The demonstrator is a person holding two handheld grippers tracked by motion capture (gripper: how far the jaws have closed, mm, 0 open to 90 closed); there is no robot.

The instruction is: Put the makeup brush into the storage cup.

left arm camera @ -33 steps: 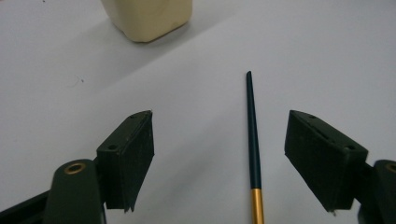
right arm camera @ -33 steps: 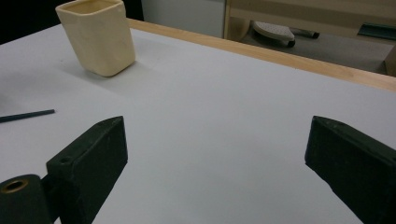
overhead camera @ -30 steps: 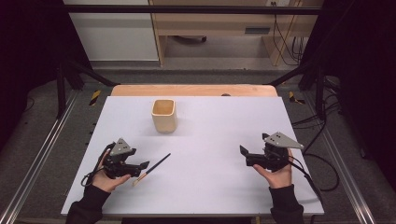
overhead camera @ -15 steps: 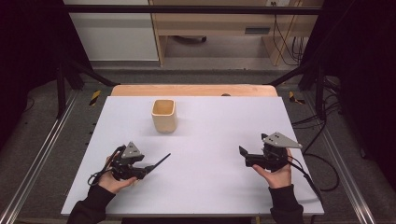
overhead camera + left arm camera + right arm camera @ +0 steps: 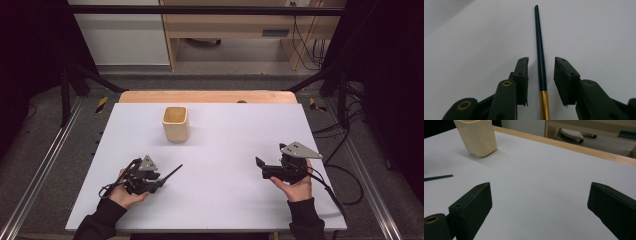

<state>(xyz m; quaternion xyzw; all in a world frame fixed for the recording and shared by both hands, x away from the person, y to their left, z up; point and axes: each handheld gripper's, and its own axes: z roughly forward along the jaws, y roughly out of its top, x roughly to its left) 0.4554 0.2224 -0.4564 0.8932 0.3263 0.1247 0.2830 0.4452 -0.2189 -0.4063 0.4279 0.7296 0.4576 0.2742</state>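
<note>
White table (image 5: pixel 225 150) in a dark room; left gripper (image 5: pixel 541 75) closing around the dark stick (image 5: pixel 539 50), apparently not touching; right gripper (image 5: pixel 539 202) wide apart.

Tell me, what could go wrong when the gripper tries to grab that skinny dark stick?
The left gripper has just been closing its jaws around the thin stick, but the pads are not touching it yet. The stick sits nearer one pad, so it might roll or get pushed sideways instead of being pinched. It also lies flat on the white table, so the jaws could scrape the surface. Held near its gold end, it may droop.
</note>
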